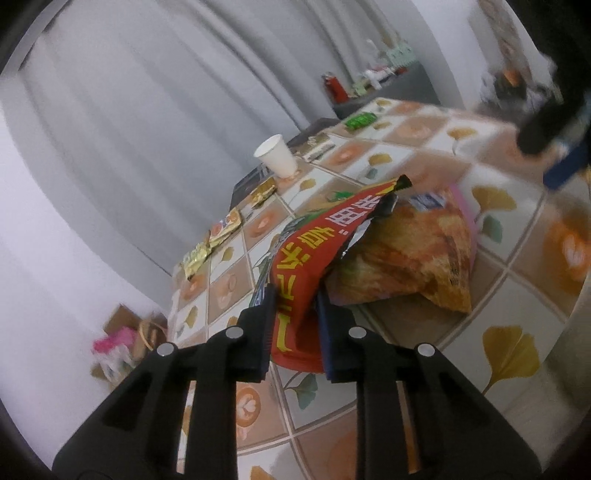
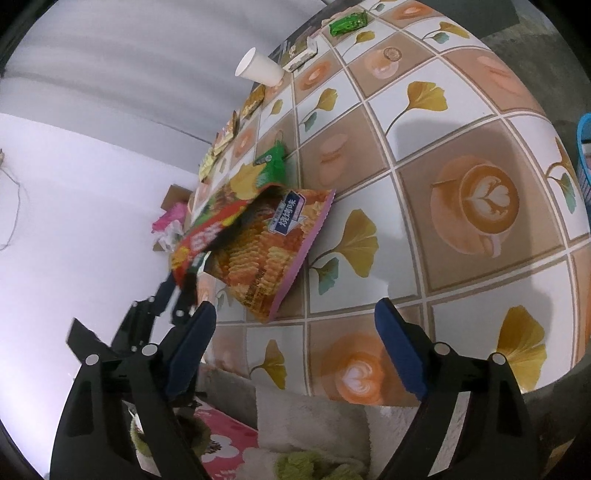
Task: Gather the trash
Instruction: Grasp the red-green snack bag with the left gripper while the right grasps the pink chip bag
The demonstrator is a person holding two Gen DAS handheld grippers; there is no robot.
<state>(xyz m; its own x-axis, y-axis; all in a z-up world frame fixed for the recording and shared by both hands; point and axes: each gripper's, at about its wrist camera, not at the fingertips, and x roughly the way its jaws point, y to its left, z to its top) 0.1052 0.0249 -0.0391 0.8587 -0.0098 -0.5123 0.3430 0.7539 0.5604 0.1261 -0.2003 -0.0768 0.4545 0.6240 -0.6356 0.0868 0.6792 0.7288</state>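
My left gripper (image 1: 293, 306) is shut on a red snack bag (image 1: 314, 254) with yellow characters, held over the table edge; the bag also shows in the right wrist view (image 2: 207, 240). An orange chip bag (image 1: 410, 258) lies on the tiled tablecloth (image 1: 517, 332) just behind it, and shows in the right wrist view (image 2: 266, 258) too. My right gripper (image 2: 295, 314) is open and empty above the table's near edge, to the right of the chip bag. The left gripper (image 2: 177, 291) appears at the lower left there.
A white paper cup (image 1: 276, 154) stands near the far table edge. Small wrappers (image 1: 225, 229) lie along that edge, a green wrapper (image 2: 273, 164) beyond the bags and a green packet (image 2: 347, 22) far off. A blue basket (image 2: 584, 155) sits at the right.
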